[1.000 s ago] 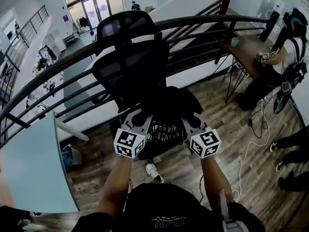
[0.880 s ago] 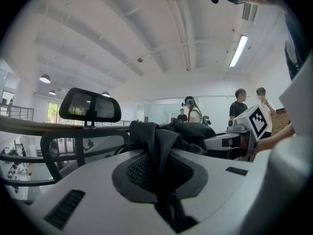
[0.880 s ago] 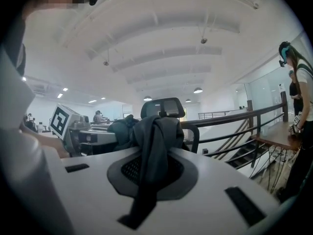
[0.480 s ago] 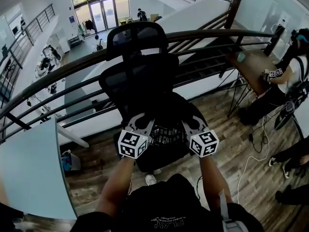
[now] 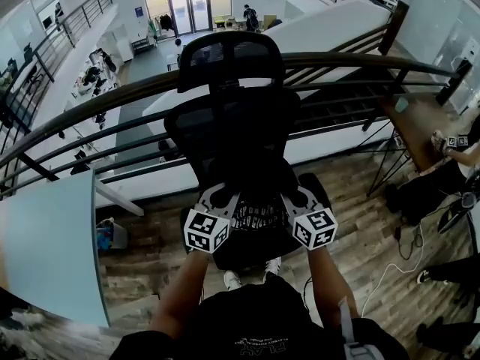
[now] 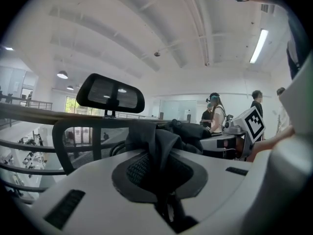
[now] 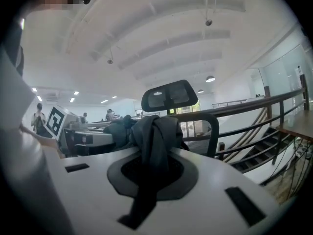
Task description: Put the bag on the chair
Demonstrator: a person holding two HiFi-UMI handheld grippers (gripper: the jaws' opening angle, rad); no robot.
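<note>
A black bag with white print hangs between my two grippers over the seat of a black mesh office chair with a headrest. My left gripper is shut on a bunched fold of the bag's dark fabric. My right gripper is shut on another fold of the bag. In the left gripper view the chair's headrest rises just behind the bag, as the headrest does in the right gripper view. Whether the bag touches the seat is hidden.
A dark curved railing runs close behind the chair, with a drop to a lower floor beyond. A pale blue table stands at the left. At the right are a wooden desk, white cables on the floor and seated people.
Both grippers have carried the bag forward toward the chair and slightly lower. The chair now sits more centred and nearer in the head view. Both grips on the bag are unchanged.
</note>
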